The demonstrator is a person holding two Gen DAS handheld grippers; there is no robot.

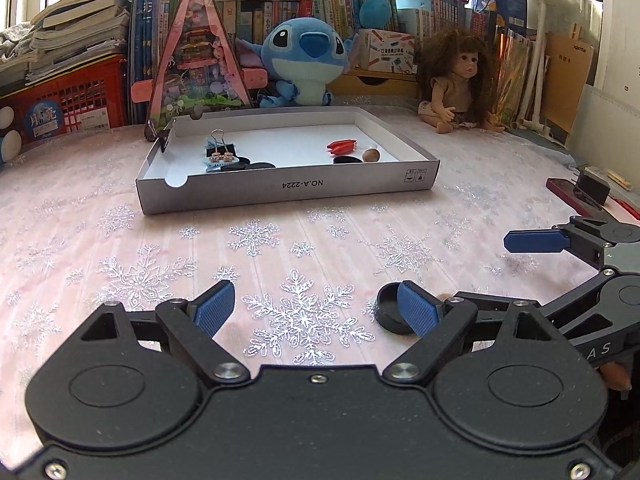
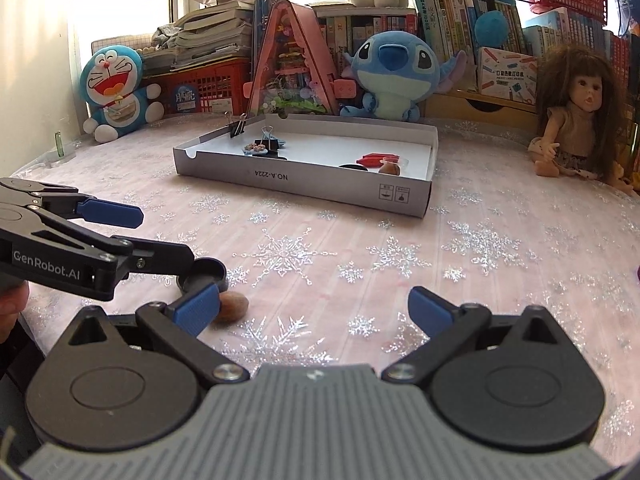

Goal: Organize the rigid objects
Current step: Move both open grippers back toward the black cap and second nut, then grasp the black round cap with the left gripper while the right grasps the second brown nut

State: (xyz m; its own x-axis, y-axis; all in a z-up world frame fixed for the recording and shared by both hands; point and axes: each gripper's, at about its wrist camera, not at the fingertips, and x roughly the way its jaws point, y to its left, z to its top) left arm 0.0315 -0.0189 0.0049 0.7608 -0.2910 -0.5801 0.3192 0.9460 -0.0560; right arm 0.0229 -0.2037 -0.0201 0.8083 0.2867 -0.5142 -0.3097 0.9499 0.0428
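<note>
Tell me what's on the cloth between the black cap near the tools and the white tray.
Nothing: in both wrist views only bare snowflake cloth lies between the black cap and the white tray.

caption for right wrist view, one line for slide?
Open right gripper beside a brown nut and black lid, facing the white tray.

Upside-down black print "NO.A-2224" on the near outer wall of the shallow grey cardboard tray (image 1: 304, 188), with two small boxed handling symbols toward that wall's right end, too small to read. White lettering "GenRobot.AI" on the black arm of the left claw (image 2: 172, 240), seen in the right wrist view. White letters "A S" on the black body of the right claw (image 1: 532, 276), the rest cut off. Chinese characters on the white pencil-patterned carton (image 2: 508, 74) at the far edge of the bench, illegible. Book spines likewise unreadable.
</note>
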